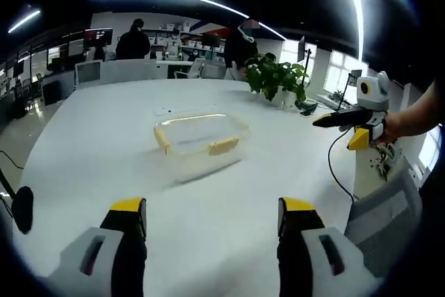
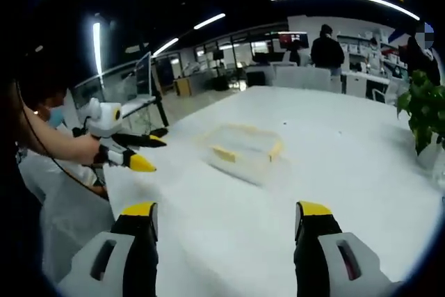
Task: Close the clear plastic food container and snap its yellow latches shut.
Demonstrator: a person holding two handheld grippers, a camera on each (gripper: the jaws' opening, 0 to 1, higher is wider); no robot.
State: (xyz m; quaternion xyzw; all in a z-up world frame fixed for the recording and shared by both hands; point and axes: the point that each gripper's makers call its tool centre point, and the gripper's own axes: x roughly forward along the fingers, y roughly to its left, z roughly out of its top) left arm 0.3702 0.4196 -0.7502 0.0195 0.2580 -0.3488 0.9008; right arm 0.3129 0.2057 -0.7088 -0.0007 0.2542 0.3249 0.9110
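The clear plastic food container (image 1: pixel 201 140) stands in the middle of the white table (image 1: pixel 104 130), with one yellow latch (image 1: pixel 161 139) on its left end and another (image 1: pixel 224 146) on its near side. My left gripper (image 1: pixel 212 215) is open, short of the container, with nothing between its jaws. My right gripper (image 1: pixel 351 126), held by a hand, hovers off to the right of the box. In the right gripper view the container (image 2: pixel 245 149) sits ahead of my open right gripper (image 2: pixel 227 215), and the left gripper (image 2: pixel 139 152) hangs open at the left. Whether the lid is fully seated is unclear.
A potted plant (image 1: pixel 277 78) stands at the table's far right, also seen as the plant (image 2: pixel 424 113). A black cable (image 1: pixel 337 168) trails over the right edge near a grey chair (image 1: pixel 386 217). Desks, monitors and people (image 1: pixel 133 41) line the back.
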